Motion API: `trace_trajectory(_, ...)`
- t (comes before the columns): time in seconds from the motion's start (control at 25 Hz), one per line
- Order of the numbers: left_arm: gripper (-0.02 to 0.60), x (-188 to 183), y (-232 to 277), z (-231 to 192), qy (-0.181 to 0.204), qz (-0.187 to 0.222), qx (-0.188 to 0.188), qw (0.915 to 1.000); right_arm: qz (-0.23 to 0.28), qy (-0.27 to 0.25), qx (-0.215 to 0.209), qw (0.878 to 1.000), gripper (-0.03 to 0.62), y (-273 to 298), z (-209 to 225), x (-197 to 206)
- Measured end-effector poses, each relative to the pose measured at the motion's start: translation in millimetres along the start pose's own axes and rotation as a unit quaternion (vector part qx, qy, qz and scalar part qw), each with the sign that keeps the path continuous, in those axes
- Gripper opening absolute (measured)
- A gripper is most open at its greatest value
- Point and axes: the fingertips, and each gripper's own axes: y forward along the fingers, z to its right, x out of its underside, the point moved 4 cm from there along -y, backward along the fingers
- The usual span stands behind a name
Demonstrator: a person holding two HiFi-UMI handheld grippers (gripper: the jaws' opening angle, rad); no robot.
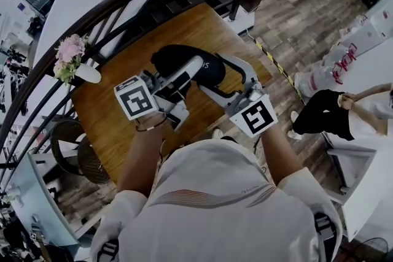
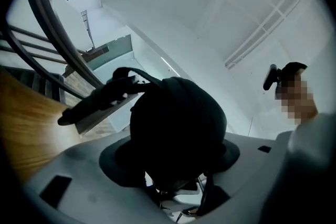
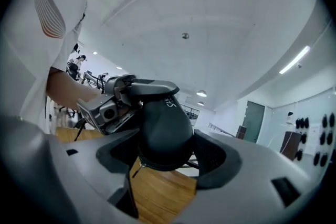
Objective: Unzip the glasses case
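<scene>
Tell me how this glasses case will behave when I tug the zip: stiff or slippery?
The glasses case shows no dent in the right gripper, so it is probably a stiff shell. Its smooth, rounded end may slip or twist under a pull. Held clear of the table, it seems light.

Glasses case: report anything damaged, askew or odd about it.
Nothing stands out. The glasses case looks intact, clamped above the table between the left gripper and the right gripper; its zipper looks closed, with the pull dangling underneath.
</scene>
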Motion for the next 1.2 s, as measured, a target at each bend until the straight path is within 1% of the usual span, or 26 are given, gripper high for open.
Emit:
trace_trajectory(0.08,0.284,-1,0,-2,0.005,0.008,-0.006,0.9999,0.010,0.018,0.005,1.000,0.368,-2,1,2)
trace_trajectory(0.16,0.282,-4,-1,-4,0.017,0.018,-0.016,0.9996,0.012,0.053,0.009,0.998,0.370,-7,2,10)
trace_trajectory(0.24,0.282,-7,-2,-6,0.036,0.022,-0.028,0.9987,-0.010,0.107,0.004,0.994,0.370,-14,1,27)
trace_trajectory(0.28,0.282,-9,-2,-7,0.046,0.022,-0.035,0.9981,-0.025,0.141,-0.004,0.990,0.367,-17,0,36)
trace_trajectory(0.36,0.282,-11,-3,-10,0.055,0.023,-0.045,0.9972,-0.042,0.202,-0.020,0.978,0.333,-18,-3,50)
trace_trajectory(0.44,0.282,-13,-5,-14,0.052,0.027,-0.048,0.9972,-0.048,0.230,-0.030,0.971,0.265,-14,-8,56)
trace_trajectory(0.56,0.282,-12,-5,-17,0.048,0.028,-0.050,0.9972,-0.045,0.245,-0.041,0.968,0.214,-7,-14,56)
trace_trajectory(0.6,0.282,-13,-4,-18,0.048,0.028,-0.050,0.9972,-0.042,0.250,-0.040,0.967,0.187,-4,-14,55)
trace_trajectory(0.64,0.282,-13,-4,-18,0.049,0.028,-0.050,0.9971,-0.041,0.252,-0.037,0.966,0.166,-2,-14,55)
trace_trajectory(0.76,0.282,-14,-3,-18,0.052,0.028,-0.048,0.9971,-0.043,0.251,-0.020,0.967,0.069,1,-10,54)
trace_trajectory(0.8,0.282,-15,-4,-17,0.054,0.027,-0.048,0.9970,-0.044,0.250,-0.017,0.967,0.052,1,-9,54)
trace_trajectory(0.92,0.281,-14,-5,-16,0.065,0.023,-0.052,0.9962,-0.055,0.245,-0.015,0.968,0.051,1,-10,54)
trace_trajectory(1.08,0.279,-10,-5,-10,0.098,0.012,-0.070,0.9926,-0.082,0.227,-0.007,0.970,0.051,0,-10,57)
trace_trajectory(1.2,0.275,-5,-2,-8,0.112,0.001,-0.075,0.9909,-0.095,0.213,0.002,0.972,0.049,-5,-8,59)
